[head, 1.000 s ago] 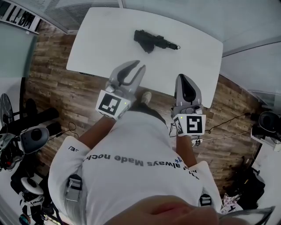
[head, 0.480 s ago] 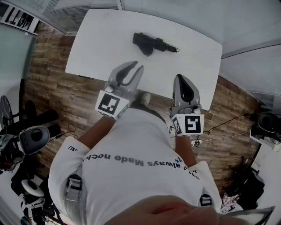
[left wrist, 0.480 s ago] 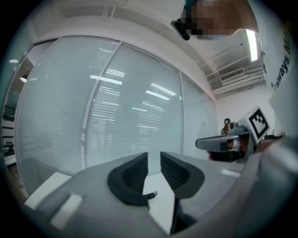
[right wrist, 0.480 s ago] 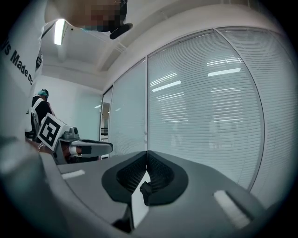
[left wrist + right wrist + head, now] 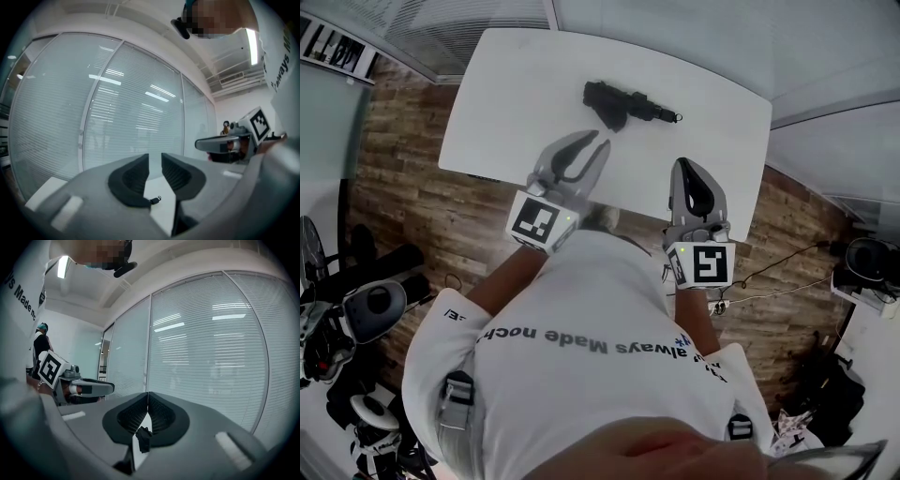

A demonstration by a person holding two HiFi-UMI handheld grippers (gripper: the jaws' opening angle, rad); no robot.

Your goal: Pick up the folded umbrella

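The folded black umbrella (image 5: 627, 102) lies on the far half of the white table (image 5: 516, 103). My left gripper (image 5: 593, 142) is over the table's near edge, open and empty, short of the umbrella. My right gripper (image 5: 684, 165) hangs at the near edge further right, shut with nothing in it. In the left gripper view the open left gripper (image 5: 155, 156) shows only the umbrella's strap end (image 5: 155, 200) low in its gap. In the right gripper view the right gripper (image 5: 148, 395) has its tips together, and the umbrella (image 5: 143, 438) shows as a dark shape below them.
Wood flooring (image 5: 412, 187) surrounds the table. Dark equipment and chairs (image 5: 366, 300) stand at the left, and cables (image 5: 787, 272) trail at the right. A glass wall with blinds (image 5: 122, 108) rises beyond the table. A person (image 5: 41, 341) stands far back.
Both grippers have moved a little forward toward the table, so the umbrella sits slightly nearer to them. The jaws stand as before: left open, right shut.
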